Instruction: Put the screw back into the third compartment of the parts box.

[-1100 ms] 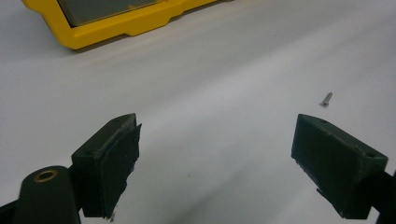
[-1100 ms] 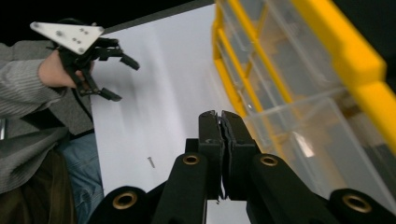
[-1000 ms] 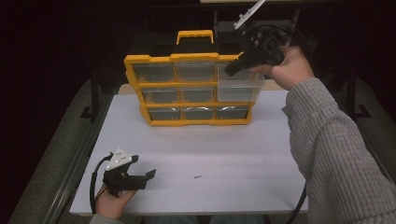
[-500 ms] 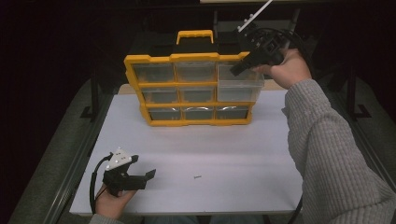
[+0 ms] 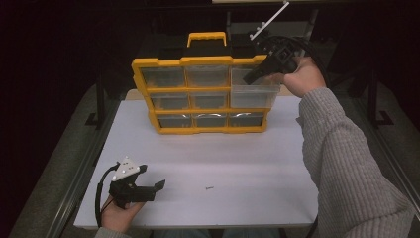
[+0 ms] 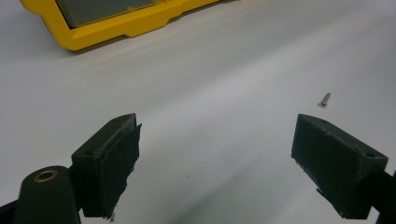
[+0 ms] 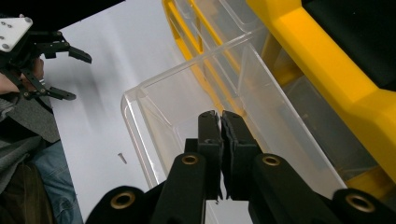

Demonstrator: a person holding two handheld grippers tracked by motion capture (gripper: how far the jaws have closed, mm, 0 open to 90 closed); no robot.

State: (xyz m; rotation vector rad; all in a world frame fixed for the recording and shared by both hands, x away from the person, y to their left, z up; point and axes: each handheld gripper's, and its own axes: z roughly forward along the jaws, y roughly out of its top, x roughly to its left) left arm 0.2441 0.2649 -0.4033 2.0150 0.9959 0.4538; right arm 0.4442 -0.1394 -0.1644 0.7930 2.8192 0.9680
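The fingers (image 7: 209, 135) of the right gripper (image 7: 220, 122) are pressed together with nothing between them, their tips poised over the open mouth of a clear drawer (image 7: 187, 107) that stands pulled out from the yellow organizer (image 7: 327, 51). From the high view, the right gripper (image 5: 255, 75) is at the top right corner of the organizer (image 5: 200, 96), held by the right hand (image 5: 299, 77), and the drawer (image 5: 255, 94) juts forward from the right end of the middle row, past the fronts of its neighbours. The organizer stands upright near the far edge of the white table (image 5: 247, 163), its black and yellow handle (image 5: 207, 40) on top. The left gripper (image 5: 151, 187) rests near the table's near left corner, held by the left hand (image 5: 119, 215), with its grey three-cornered plate (image 5: 126, 168) on top. In the left gripper view its fingers (image 6: 109, 158) stand wide apart, holding nothing, low over the bare table (image 6: 210, 70). A small screw (image 6: 324, 99) lies on the table just beyond the tip of one finger, apart from it; from the high view the screw (image 5: 209, 188) lies toward the near edge, a little right of the left gripper and well apart from the organizer.
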